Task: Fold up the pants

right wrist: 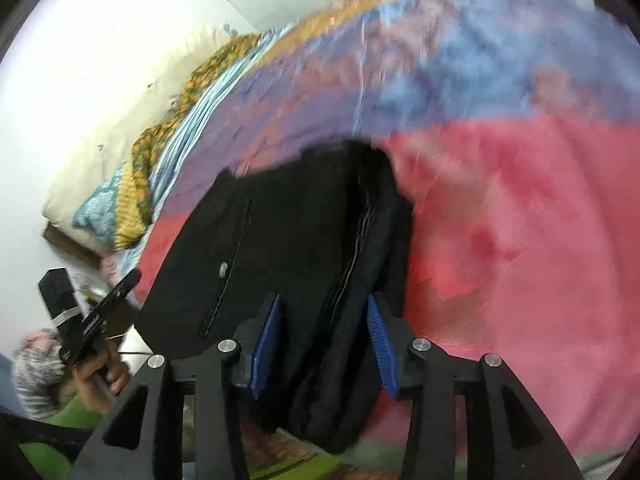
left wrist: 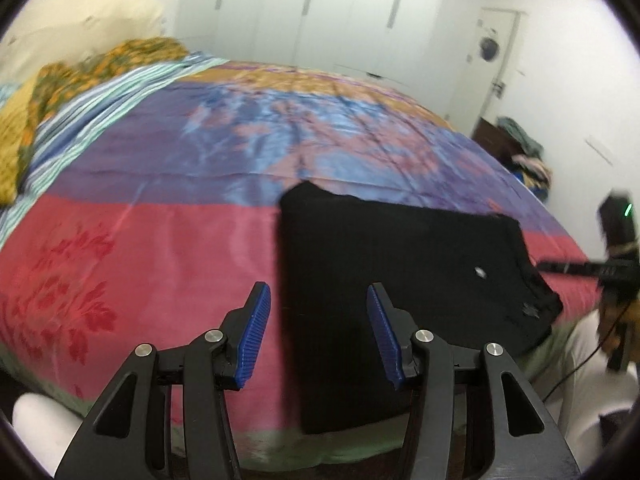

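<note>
Black pants lie folded into a compact block on the bedspread, on its red band near the front edge of the bed, far corner reaching the purple band; a small pale button shows on the top layer. Right wrist view: pants seen from the waistband side, stacked layers and a seam line visible, one thick folded edge running between the blue pads. Right gripper: jaws parted, fabric between them, pads not pressed onto the cloth. Left gripper: jaws wide apart, hovering above the near left edge of the pants, holding nothing; its left pad is over red bedspread, its right pad over black fabric. Both views motion-blurred. Beyond: striped blue sheet and yellow-orange patterned bedding at the head of the bed, cream pillow behind. White wardrobe doors on the far wall. Clothes pile in the right corner.
</note>
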A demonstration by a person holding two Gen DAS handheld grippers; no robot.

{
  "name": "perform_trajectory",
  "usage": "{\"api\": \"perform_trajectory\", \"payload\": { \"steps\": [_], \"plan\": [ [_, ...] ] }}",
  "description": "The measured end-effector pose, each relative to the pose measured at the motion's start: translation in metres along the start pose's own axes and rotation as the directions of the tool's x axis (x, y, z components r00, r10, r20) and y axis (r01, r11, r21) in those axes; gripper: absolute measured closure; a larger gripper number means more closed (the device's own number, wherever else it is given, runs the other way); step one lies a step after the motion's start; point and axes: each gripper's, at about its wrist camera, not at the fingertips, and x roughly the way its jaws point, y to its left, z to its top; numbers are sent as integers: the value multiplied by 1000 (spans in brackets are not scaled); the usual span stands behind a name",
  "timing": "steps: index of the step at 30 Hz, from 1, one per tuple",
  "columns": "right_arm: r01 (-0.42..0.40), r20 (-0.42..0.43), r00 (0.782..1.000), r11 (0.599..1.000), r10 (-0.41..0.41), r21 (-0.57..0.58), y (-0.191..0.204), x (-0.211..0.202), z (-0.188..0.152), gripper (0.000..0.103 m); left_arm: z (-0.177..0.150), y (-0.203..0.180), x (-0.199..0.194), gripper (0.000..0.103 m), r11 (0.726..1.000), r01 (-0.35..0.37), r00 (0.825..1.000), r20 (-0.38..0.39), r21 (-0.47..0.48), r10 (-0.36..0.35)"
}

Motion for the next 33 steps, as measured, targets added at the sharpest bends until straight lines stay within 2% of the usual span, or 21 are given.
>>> {"api": "perform_trajectory", "payload": {
  "steps": [2, 4, 6, 8, 10, 11, 12, 14, 17, 20, 24, 27, 29, 30, 32, 33],
  "plan": [
    [38, 32, 999, 986, -34, -160, 32, -17, 4, 60, 0, -12, 4, 51, 999, 10, 1000, -12, 47, -9],
    [18, 39, 999, 950, -6, -311, 69, -25, 3, 60, -3, -23, 10, 51, 996, 24, 999, -31, 83, -22],
    [-22, 5, 1000, 902, 26, -432, 97, -20, -8, 60, -8, -36, 16, 50, 991, 50, 997, -62, 124, -43],
    [-18, -73, 997, 873, -20, -488, 103, -1, -23, 61, -15, -49, 19, 38, 983, 27, 997, -75, 179, -14],
    [24, -174, 977, 883, -119, -468, 85, 28, -38, 66, -23, -59, 25, 38, 972, 35, 993, -115, 232, -9],
    [7, -220, 970, 913, -105, -408, 70, 38, -42, 67, -26, -62, 25, 38, 968, 34, 993, -121, 249, -4],
    [-8, -225, 972, 945, -69, -328, 55, 40, -43, 71, -29, -65, 24, 36, 963, 24, 993, -115, 269, 8],
    [-48, -220, 976, 973, -4, -228, 38, 35, -41, 74, -31, -70, 23, 32, 954, 17, 994, -105, 300, 15],
    [-54, -235, 972, 971, -2, -234, 40, 31, -38, 75, -31, -68, 25, 31, 957, 19, 994, -104, 289, 12],
    [-57, -246, 969, 979, 7, -195, 46, 19, -13, 75, -29, -66, 26, 31, 957, 12, 995, -102, 288, 18],
    [-68, -107, 993, 968, 43, -240, 72, -3, 35, 74, -30, -67, 27, 31, 956, 10, 995, -101, 294, 21],
    [-28, -80, 997, 958, 6, -286, 77, 14, 63, 72, -29, -69, 28, 31, 955, 10, 995, -102, 297, 21],
    [29, -108, 992, 963, -60, -268, 63, 39, 66, 72, -28, -69, 28, 31, 954, 11, 994, -103, 299, 21],
    [56, -154, 984, 969, -95, -240, 50, 57, 63, 73, -29, -70, 28, 31, 954, 15, 995, -103, 300, 17],
    [76, -223, 968, 982, -114, -176, 25, 80, 53, 81, -29, -73, 28, 31, 951, 14, 995, -101, 309, 18],
    [77, -221, 969, 985, -110, -155, 20, 82, 50, 84, -29, -74, 28, 31, 950, 10, 995, -101, 314, 23]
  ]
}}
